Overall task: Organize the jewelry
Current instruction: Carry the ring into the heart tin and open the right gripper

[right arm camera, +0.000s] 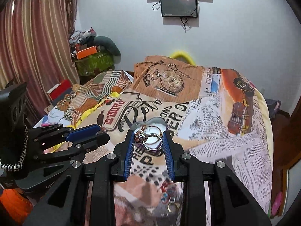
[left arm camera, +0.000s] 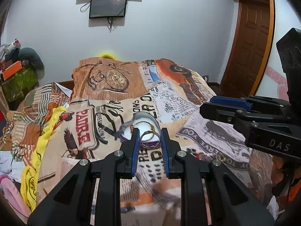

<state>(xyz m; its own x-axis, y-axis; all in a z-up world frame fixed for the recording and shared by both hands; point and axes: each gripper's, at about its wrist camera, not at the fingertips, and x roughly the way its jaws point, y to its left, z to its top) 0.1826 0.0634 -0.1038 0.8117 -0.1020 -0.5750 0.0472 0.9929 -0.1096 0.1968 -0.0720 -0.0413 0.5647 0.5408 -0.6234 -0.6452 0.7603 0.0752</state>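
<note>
My left fingers (left arm camera: 150,138) clamped on a plain silver ring (left arm camera: 150,139), my right fingers (right arm camera: 148,140) clamped on a stone-set ring (right arm camera: 148,139), both above the heart-shaped box (left arm camera: 140,121) on the bed (left arm camera: 216,131), box contents partly hidden, loose trinkets (right arm camera: 170,197) below blurred.

A pale wall (right arm camera: 235,43) carries two dark screens (right arm camera: 178,5) at twelve o'clock. Striped curtains (right arm camera: 35,37) hang at ten o'clock; a brown panelled door (left arm camera: 252,43) stands at two o'clock. A newspaper-print bedcover (right arm camera: 235,150) fills the centre.
</note>
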